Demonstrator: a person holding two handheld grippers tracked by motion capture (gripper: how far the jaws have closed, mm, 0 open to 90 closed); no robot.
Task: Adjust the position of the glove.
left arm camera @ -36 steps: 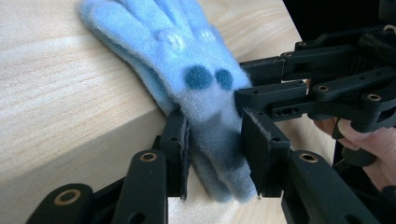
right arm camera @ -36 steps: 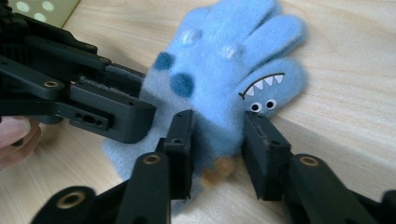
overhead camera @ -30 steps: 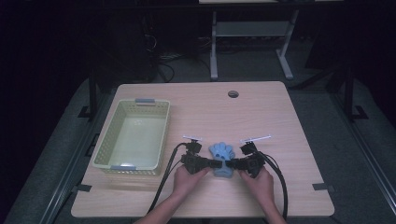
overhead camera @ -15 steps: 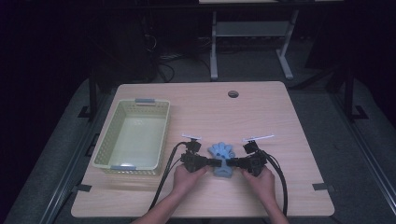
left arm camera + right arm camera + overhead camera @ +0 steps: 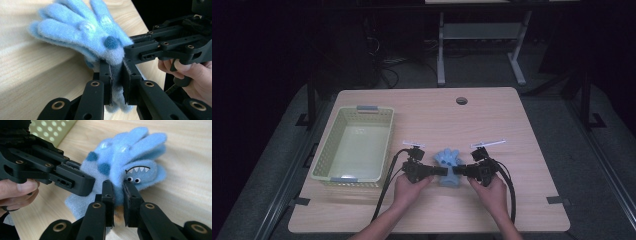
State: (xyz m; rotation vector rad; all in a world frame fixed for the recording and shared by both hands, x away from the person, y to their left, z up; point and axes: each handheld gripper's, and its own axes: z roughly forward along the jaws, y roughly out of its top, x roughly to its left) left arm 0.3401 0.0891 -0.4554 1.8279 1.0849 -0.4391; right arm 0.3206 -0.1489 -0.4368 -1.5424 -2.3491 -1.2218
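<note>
A fluffy blue glove (image 5: pixel 450 159) with darker spots and a small monster face lies on the wooden table (image 5: pixel 517 130), fingers pointing away from me. My left gripper (image 5: pixel 443 171) comes in from the left and is shut on the glove's cuff side; in the left gripper view the pads (image 5: pixel 108 75) squeeze the blue fleece (image 5: pixel 82 30). My right gripper (image 5: pixel 458 171) comes in from the right and is shut on the glove (image 5: pixel 130 152) near the thumb with the face. The jaws of the two grippers nearly meet over the glove.
A pale green perforated basket (image 5: pixel 388 142) stands empty to the left of the hands, and its wall (image 5: pixel 50 127) shows in the right gripper view. A round cable hole (image 5: pixel 461 100) sits near the table's far edge. Black cables trail back past both hands.
</note>
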